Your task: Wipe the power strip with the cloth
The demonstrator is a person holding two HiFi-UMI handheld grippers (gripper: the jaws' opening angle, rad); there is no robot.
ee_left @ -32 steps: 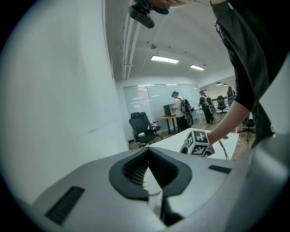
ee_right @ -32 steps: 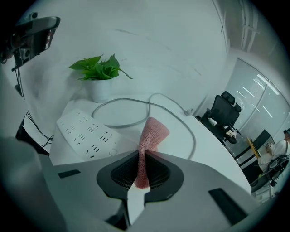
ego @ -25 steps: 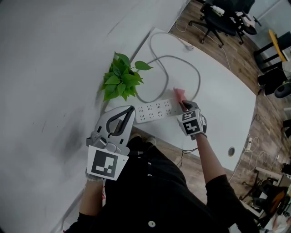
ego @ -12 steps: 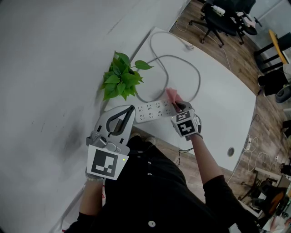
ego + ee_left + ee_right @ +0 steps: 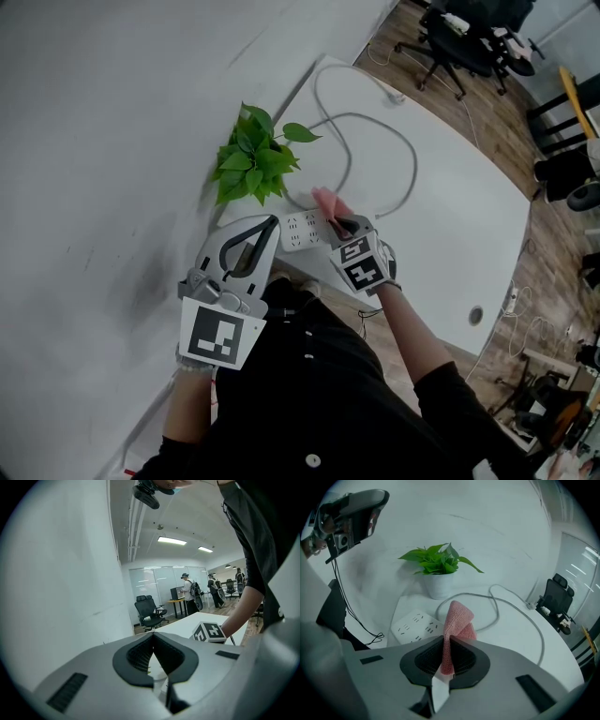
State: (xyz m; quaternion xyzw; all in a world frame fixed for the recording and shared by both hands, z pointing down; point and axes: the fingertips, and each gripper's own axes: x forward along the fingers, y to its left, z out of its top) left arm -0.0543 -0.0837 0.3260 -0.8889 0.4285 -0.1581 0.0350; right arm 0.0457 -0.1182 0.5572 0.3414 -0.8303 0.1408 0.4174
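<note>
The white power strip [image 5: 302,231] [image 5: 416,624] lies near the table's front edge, its grey cable [image 5: 398,150] [image 5: 520,611] looping over the tabletop. My right gripper [image 5: 339,223] [image 5: 448,641] is shut on a pink cloth [image 5: 330,203] [image 5: 456,623], and the cloth rests over the strip's right part. The strip's right end is hidden under the gripper in the head view. My left gripper [image 5: 255,234] [image 5: 153,638] is shut with nothing in it and is held off the table's near-left corner, apart from the strip.
A potted green plant [image 5: 253,161] [image 5: 437,569] stands by the wall just behind the strip. The white table [image 5: 450,234] stretches to the right, with a round hole [image 5: 475,316] near its front edge. Office chairs [image 5: 464,42] stand on the wooden floor beyond.
My right gripper has slid left along the power strip with the pink cloth, from the strip's right end toward its middle. The left gripper has not moved.
</note>
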